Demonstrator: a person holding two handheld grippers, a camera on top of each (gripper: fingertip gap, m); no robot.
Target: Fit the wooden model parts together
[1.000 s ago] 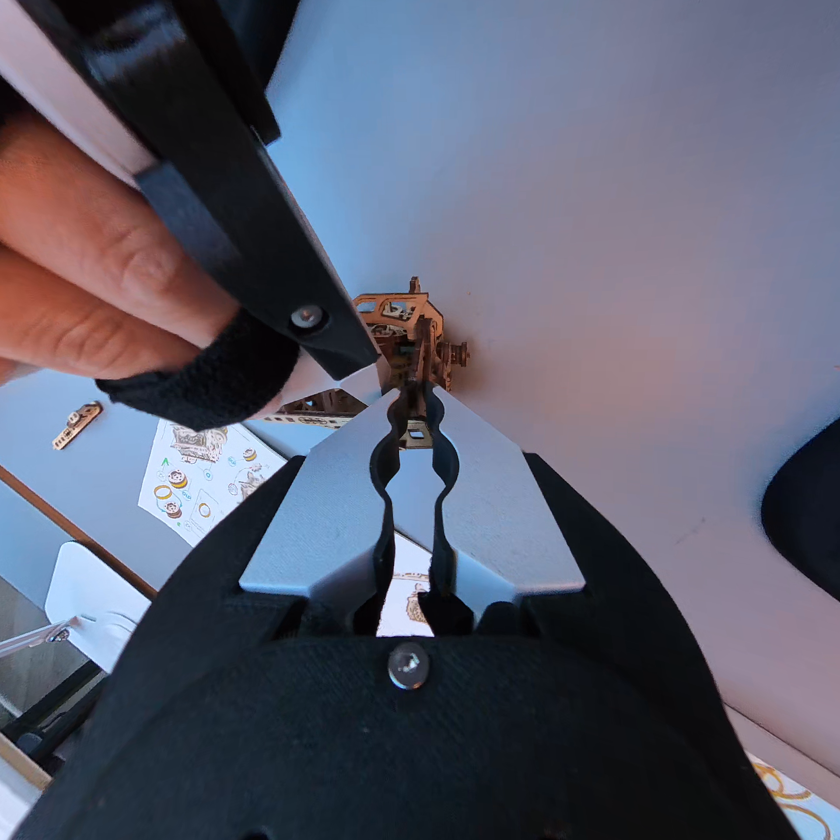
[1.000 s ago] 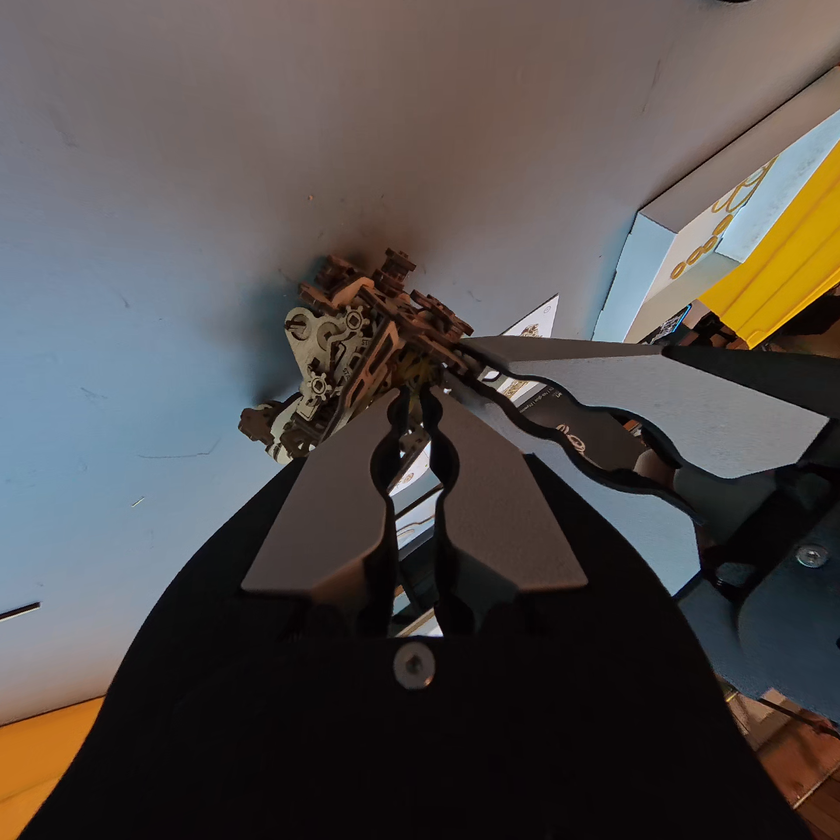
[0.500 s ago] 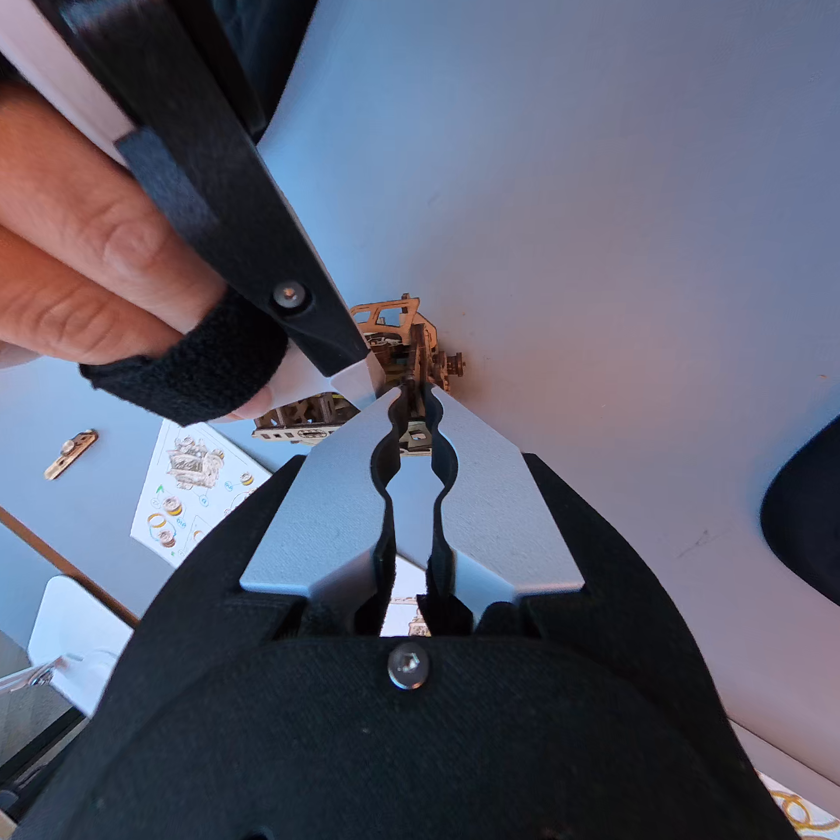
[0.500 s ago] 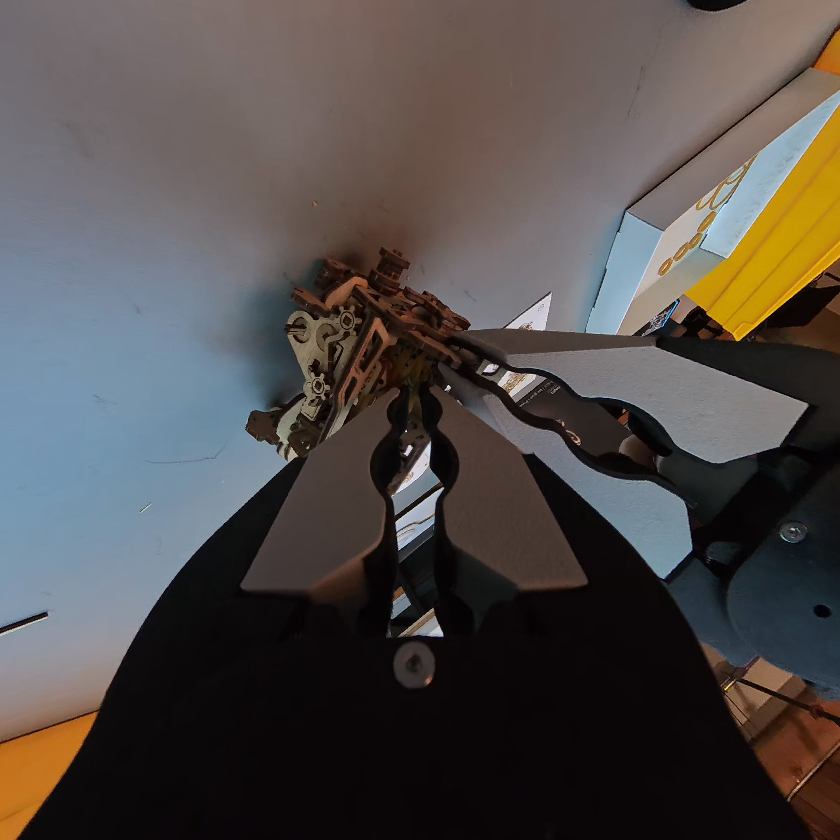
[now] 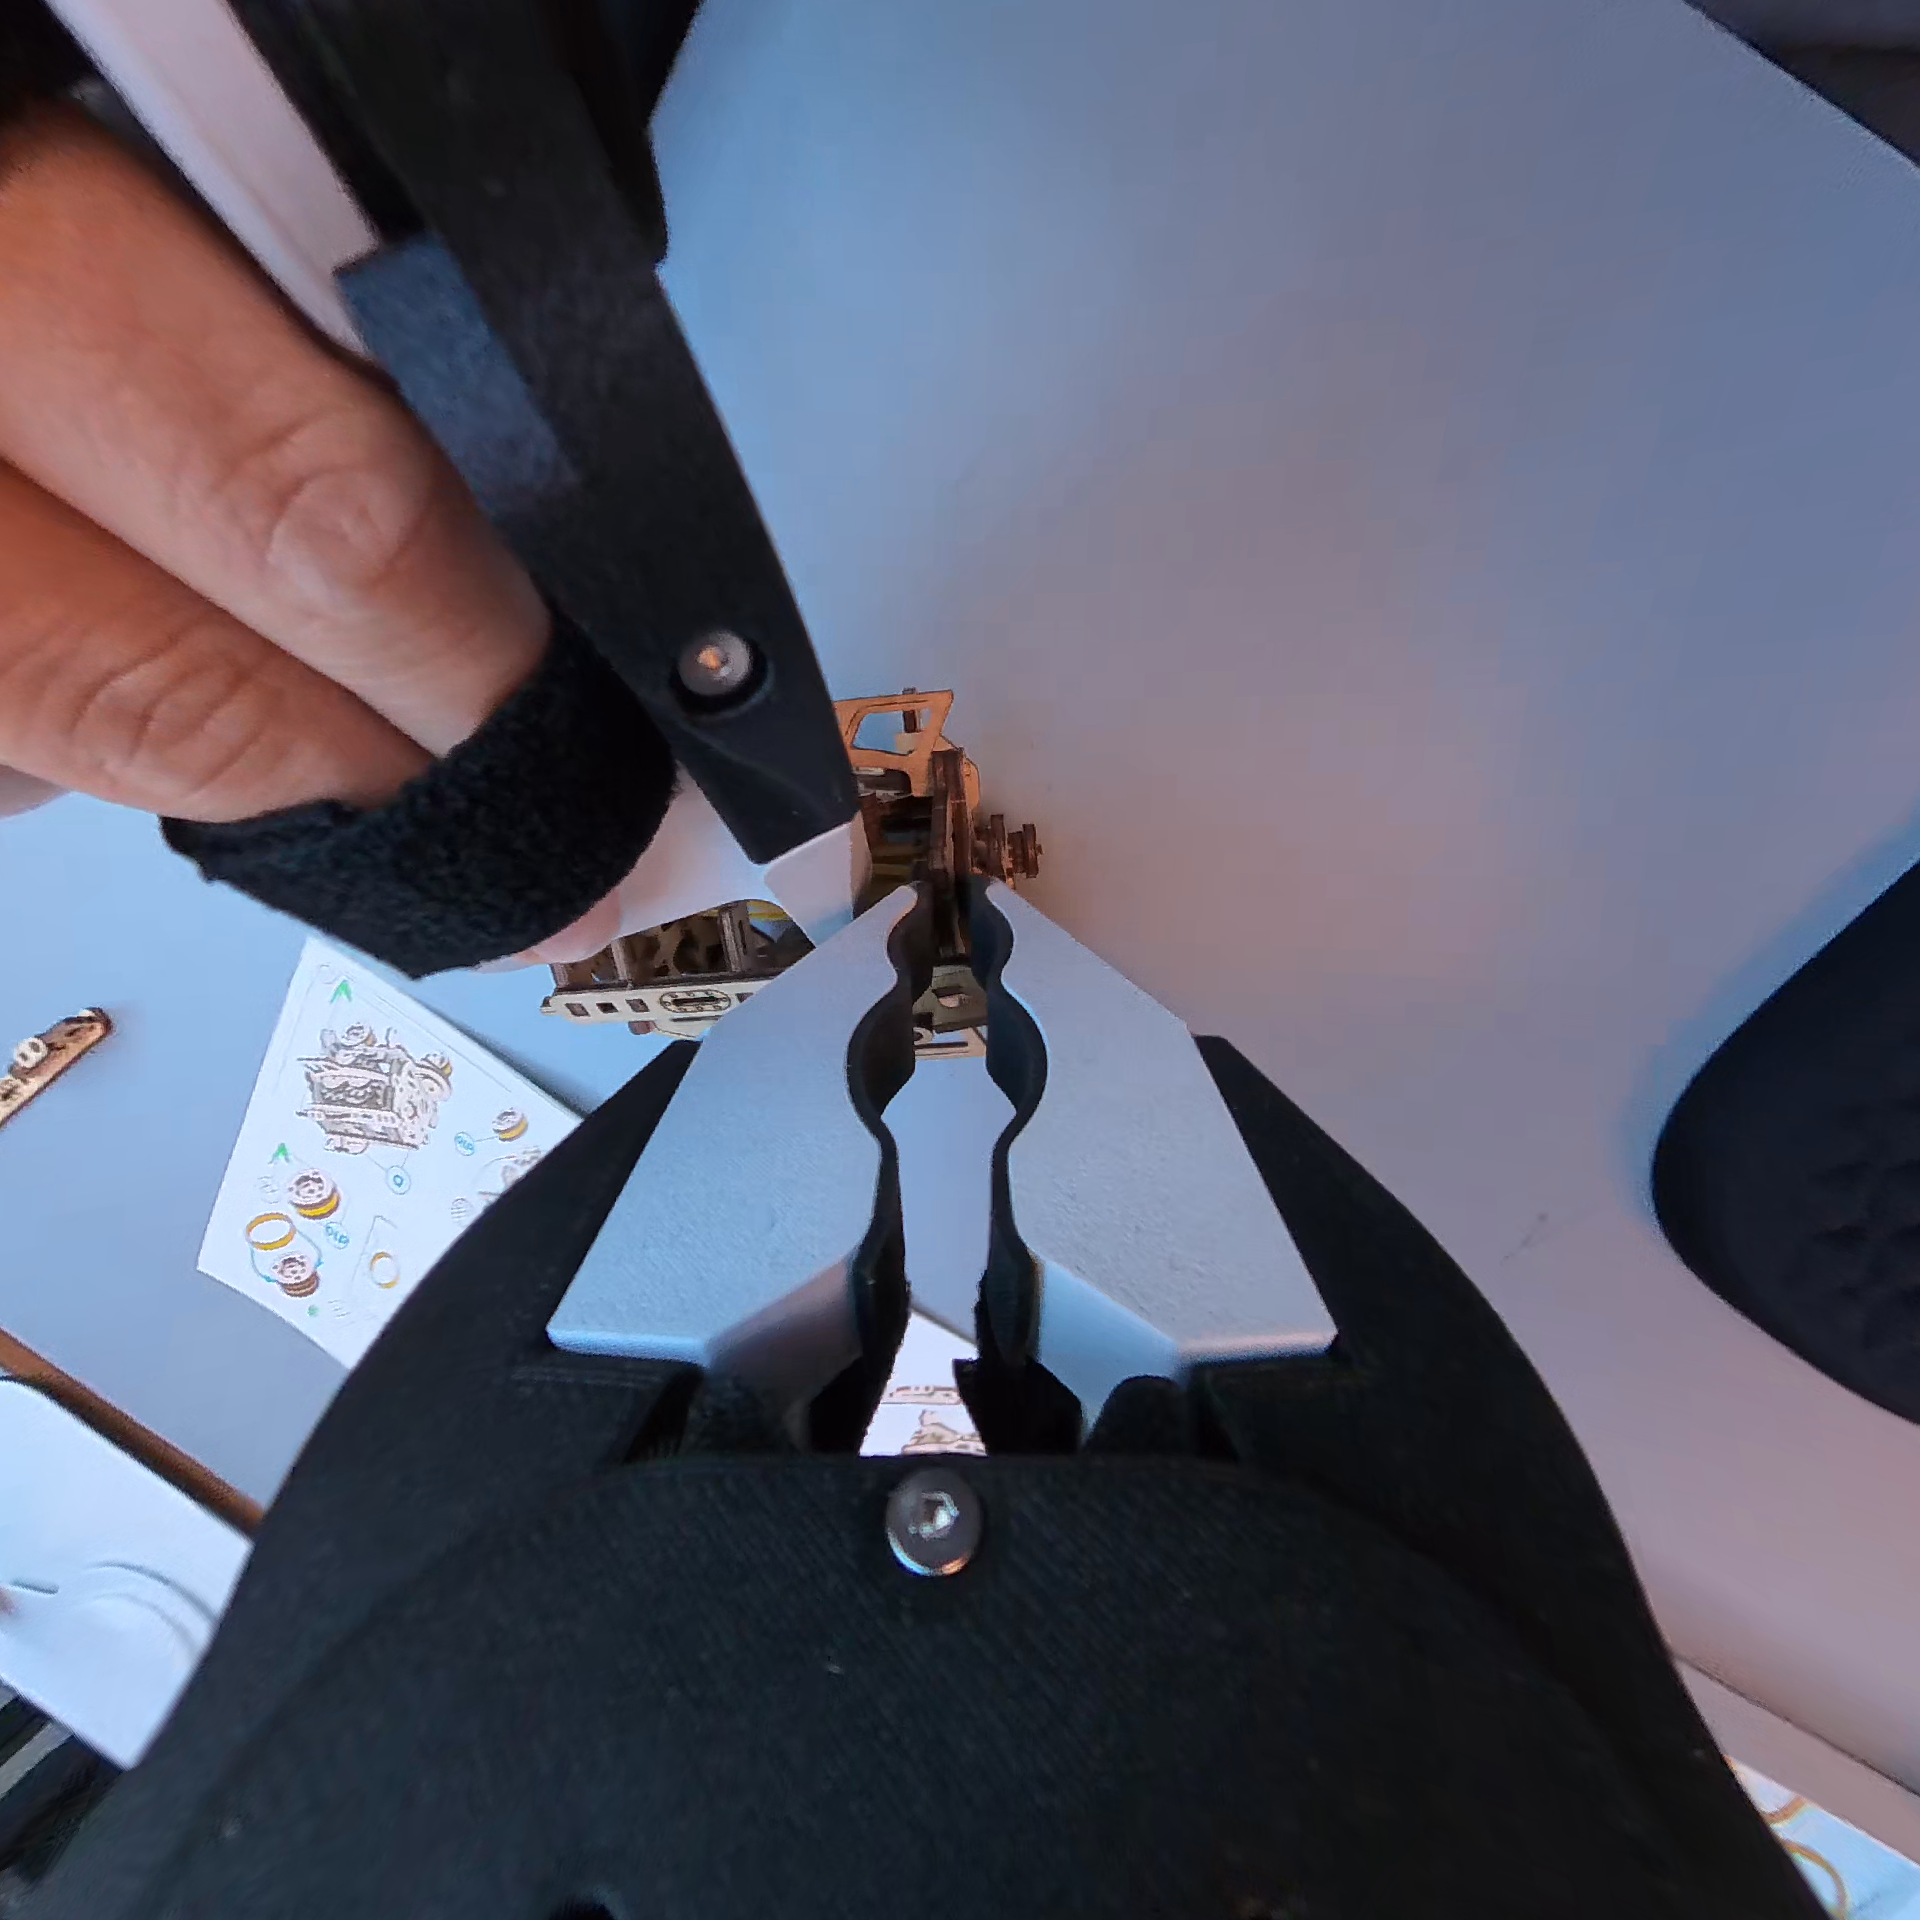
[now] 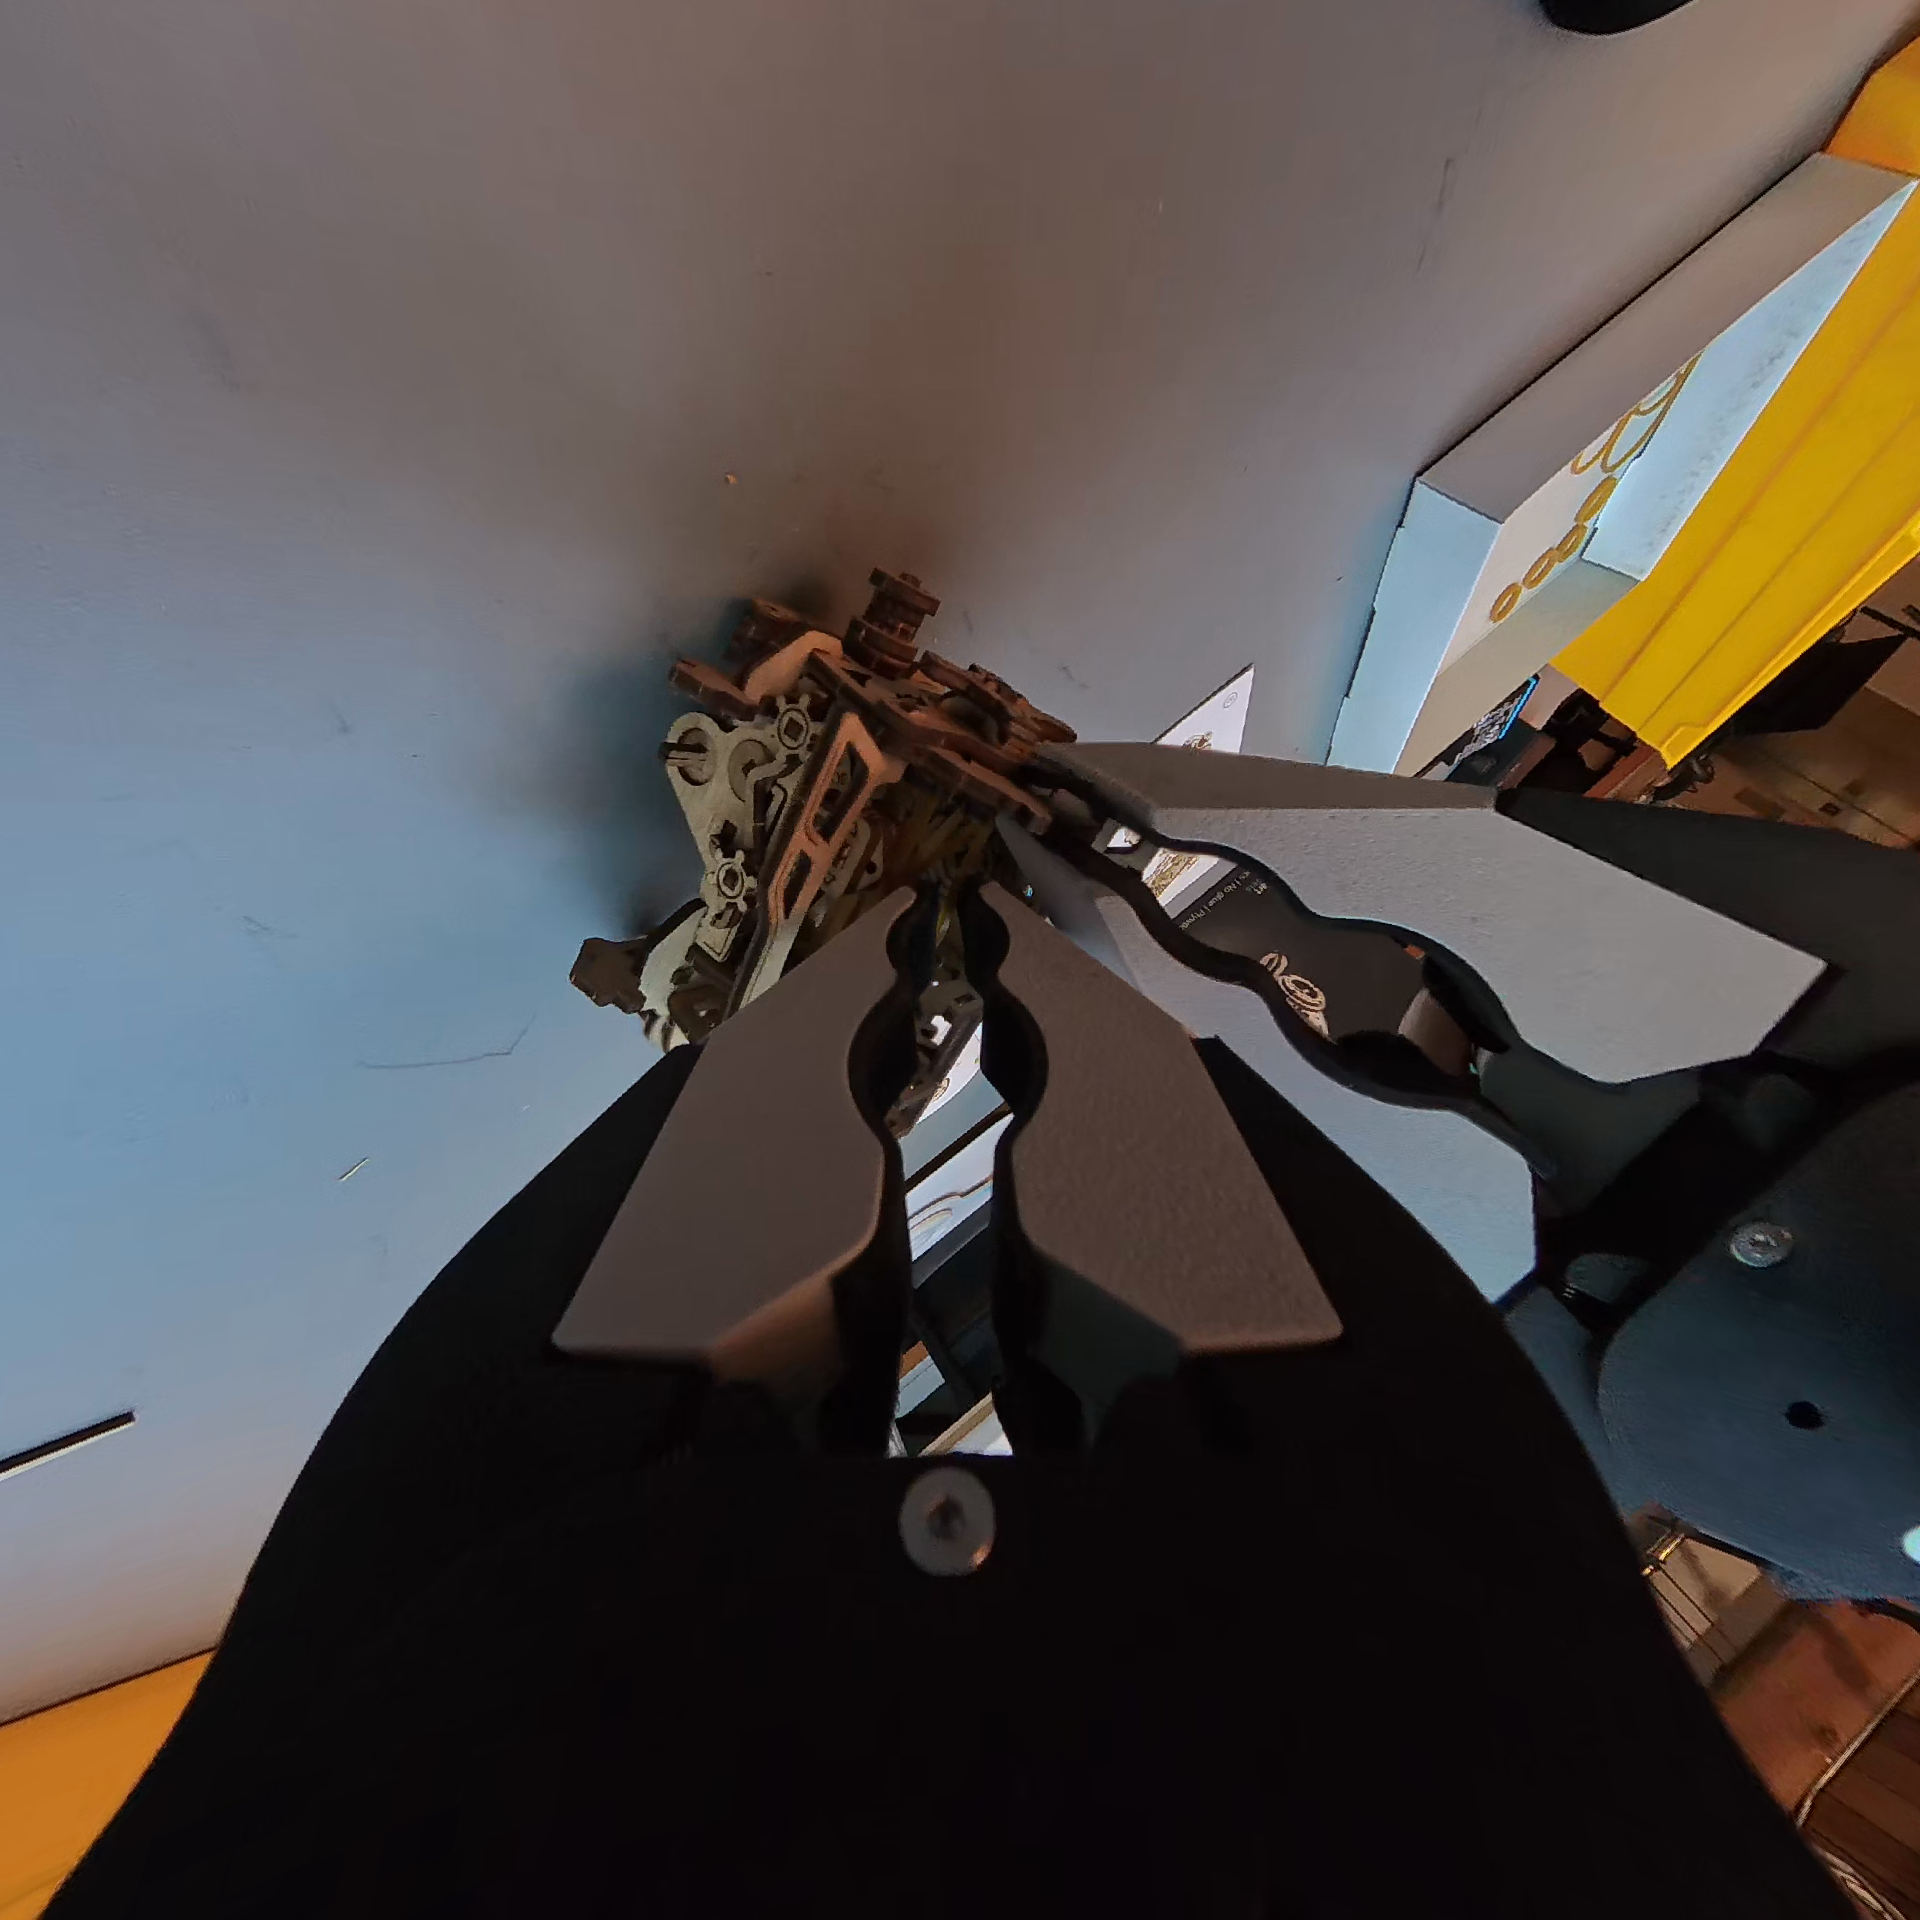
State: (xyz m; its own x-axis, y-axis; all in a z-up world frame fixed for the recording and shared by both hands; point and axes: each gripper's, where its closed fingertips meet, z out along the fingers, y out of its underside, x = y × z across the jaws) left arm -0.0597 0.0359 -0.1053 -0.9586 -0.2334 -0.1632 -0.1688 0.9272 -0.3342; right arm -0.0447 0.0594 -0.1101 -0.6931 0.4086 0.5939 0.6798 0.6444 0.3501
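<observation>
A small wooden model [image 5: 914, 790] of laser-cut gears and plates rests against the pale grey table [image 5: 1299, 468]. My left gripper [image 5: 940, 899] is shut on a thin plate of it. My right gripper [image 5: 821, 862] reaches in from the upper left, held by a hand [image 5: 208, 582], and its tip touches the model. In the right wrist view the model [image 6: 790, 810] shows its gear side, and my right gripper [image 6: 940, 904] is shut on its lower edge. The left gripper [image 6: 1039, 795] grips the model's right end. A slotted wooden panel [image 5: 665, 977] shows under the hand.
A printed instruction sheet [image 5: 353, 1143] lies on the table at left, with a loose wooden piece [image 5: 52, 1049] beyond it. A black chair [image 5: 1808, 1143] is at right. A white box with gold rings [image 6: 1558, 520] and a yellow bin [image 6: 1766, 468] stand at the right. Less than 4 cm separates the two grippers' tips. From either gripper's tips it is about 30 cm to the loose wooden piece [image 5: 52, 1049].
Both grippers have stayed shut on the model. The hand with the right gripper has shifted slightly down and closer in the left wrist view, and the model has turned a little.
</observation>
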